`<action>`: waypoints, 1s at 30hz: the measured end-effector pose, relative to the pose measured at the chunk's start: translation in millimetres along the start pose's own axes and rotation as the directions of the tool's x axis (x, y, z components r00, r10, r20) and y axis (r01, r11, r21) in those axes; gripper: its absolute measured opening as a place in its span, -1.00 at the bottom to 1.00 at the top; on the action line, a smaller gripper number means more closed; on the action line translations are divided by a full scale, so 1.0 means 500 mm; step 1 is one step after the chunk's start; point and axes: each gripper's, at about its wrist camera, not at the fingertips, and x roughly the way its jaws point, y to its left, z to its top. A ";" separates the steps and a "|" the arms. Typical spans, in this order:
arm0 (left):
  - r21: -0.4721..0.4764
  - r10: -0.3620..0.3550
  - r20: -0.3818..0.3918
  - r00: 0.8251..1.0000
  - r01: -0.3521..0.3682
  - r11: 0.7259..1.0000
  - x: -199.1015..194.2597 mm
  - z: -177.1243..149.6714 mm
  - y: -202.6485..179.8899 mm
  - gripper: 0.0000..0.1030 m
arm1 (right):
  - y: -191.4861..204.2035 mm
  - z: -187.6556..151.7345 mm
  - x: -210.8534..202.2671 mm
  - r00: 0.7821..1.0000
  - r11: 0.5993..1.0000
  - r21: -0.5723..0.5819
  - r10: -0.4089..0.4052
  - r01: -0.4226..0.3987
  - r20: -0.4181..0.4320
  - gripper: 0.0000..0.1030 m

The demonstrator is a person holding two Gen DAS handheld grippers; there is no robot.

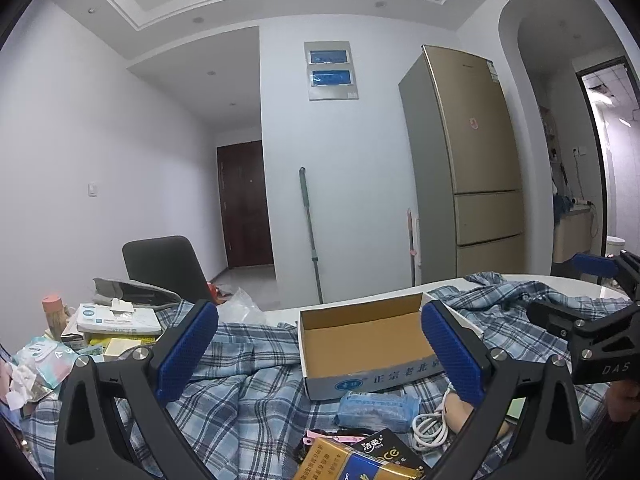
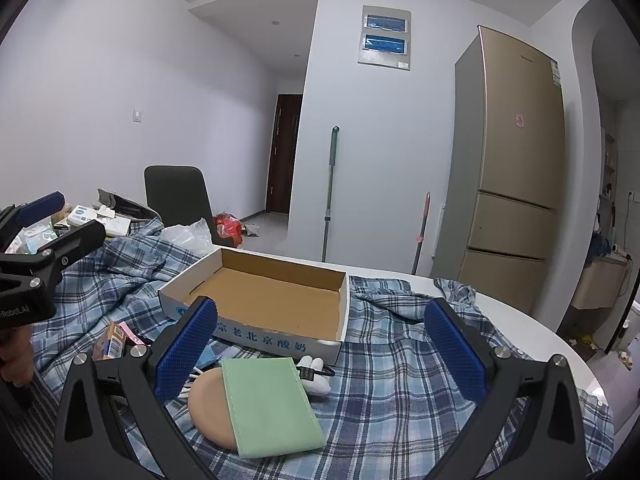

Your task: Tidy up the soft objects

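Right gripper (image 2: 320, 348): jaws wide apart, empty, held above the plaid cloth (image 2: 400, 380), aimed toward the box. Left gripper (image 1: 320, 348): jaws likewise spread, nothing between them, hovering beside the right one over the same cloth. Green cloth (image 2: 268, 404): folded flat, lying just before the right gripper, overlapping a tan pad (image 2: 208, 404); both rest on the plaid cloth, just in front of the box. White plush item (image 2: 316, 372): partly seen, touching the green cloth's far corner; identity unclear. Box (image 2: 192, 280): open cardboard tray, nothing seen inside, sitting on the plaid cloth. Tissue pack (image 1: 372, 408), white cable (image 1: 430, 426), yellow carton (image 1: 352, 462): clustered near the box in the left view. Step, judged: start of gathering; no soft item grasped yet. Next move, judged: lower the right gripper over the green cloth's edge, pinch it shallowly, then carry it into the box.
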 end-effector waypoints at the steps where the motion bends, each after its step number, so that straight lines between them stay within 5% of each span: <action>1: -0.005 -0.002 0.005 1.000 0.002 1.000 -0.002 0.000 0.002 1.00 | 0.000 0.000 0.002 1.000 1.000 0.000 0.001 -0.001 -0.005 1.00; 30: -0.075 -0.052 -0.031 0.998 0.049 0.996 0.004 0.003 0.028 1.00 | -0.011 -0.002 0.015 0.999 0.999 0.038 0.012 -0.011 -0.037 1.00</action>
